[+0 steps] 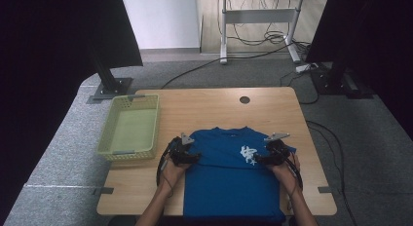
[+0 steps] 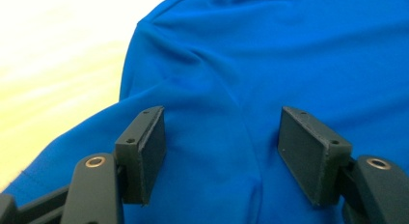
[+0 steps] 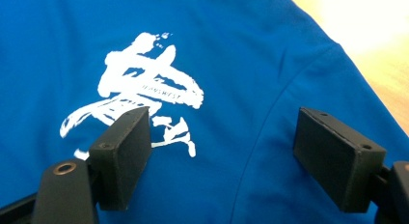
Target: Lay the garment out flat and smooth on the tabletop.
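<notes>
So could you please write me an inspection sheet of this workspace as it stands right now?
Surface: wooden table, with a round cable hole near the far edge.
Job's things: blue T-shirt with a white print, lying flat, its hem at the near table edge.
Clutter: pale green basket at the table's left, with nothing seen in it.
Grippers: left gripper and right gripper both open, fingers over the shirt's shoulder areas, no fabric pinched.
Cables: a black cable trails from the left gripper; loose floor cables beyond the table.
Surroundings: grey carpet, dark stands at both sides.
</notes>
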Motion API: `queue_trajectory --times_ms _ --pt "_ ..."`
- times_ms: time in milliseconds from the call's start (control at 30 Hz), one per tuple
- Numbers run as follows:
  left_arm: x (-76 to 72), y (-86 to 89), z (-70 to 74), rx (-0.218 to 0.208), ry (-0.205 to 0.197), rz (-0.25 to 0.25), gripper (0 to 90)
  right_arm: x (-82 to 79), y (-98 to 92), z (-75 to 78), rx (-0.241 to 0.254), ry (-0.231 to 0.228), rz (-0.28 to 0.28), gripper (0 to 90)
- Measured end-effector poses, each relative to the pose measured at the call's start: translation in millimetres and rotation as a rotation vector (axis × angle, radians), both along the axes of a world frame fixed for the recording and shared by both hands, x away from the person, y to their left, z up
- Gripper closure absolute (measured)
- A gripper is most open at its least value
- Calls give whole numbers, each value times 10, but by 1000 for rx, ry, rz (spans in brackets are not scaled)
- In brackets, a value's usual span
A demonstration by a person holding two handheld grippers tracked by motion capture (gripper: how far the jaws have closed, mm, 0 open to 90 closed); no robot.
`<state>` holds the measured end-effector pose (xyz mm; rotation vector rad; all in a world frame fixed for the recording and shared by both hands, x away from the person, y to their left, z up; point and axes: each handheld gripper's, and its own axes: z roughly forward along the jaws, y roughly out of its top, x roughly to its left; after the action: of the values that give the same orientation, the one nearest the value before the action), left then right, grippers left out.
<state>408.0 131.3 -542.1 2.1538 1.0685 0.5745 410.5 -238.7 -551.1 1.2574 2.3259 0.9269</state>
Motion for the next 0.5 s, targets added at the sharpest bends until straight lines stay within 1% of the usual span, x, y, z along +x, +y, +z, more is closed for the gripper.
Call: queue_trajectory --times_ms 33,67,100,167,200,233,267,300,333,367,400,433,467,500 --pt "0 0 0 0 0 0 348 0 0 0 0 0 0 220" --pt "-67 39 27 -39 24 -19 348 -57 -14 50 -3 -35 -8 220" --pt "-79 49 31 -46 31 -26 342 -167 -26 93 24 -39 -2 217" --pt "-79 49 31 -46 31 -26 338 -194 -25 99 24 -37 0 217" --pt "-99 71 -4 -33 63 -41 338 -194 -25 99 24 -37 0 216" --pt "-70 79 -34 -27 66 -36 330 -308 -2 70 10 -11 30 216" --pt "-49 87 -45 -44 65 -27 318 -303 6 32 2 4 30 215" --pt "-17 92 -54 -48 54 -18 318 -284 6 4 0 10 27 196" --pt "-17 92 -54 -48 54 -18 318 -284 6 4 0 10 27 196" --pt "31 74 -53 -29 31 -11 318 -248 -8 -19 26 -8 10 205" --pt "57 66 -54 -19 17 -2 317 -164 -23 -34 21 -28 -12 203" --pt "87 65 -54 -15 10 9 316 -114 -34 -42 25 -36 -26 203" --pt "87 65 -54 -15 10 9 316 -114 -34 -42 25 -36 -26 203" --pt "87 65 -54 -15 10 9 316 -67 -41 -47 31 -41 -40 203"
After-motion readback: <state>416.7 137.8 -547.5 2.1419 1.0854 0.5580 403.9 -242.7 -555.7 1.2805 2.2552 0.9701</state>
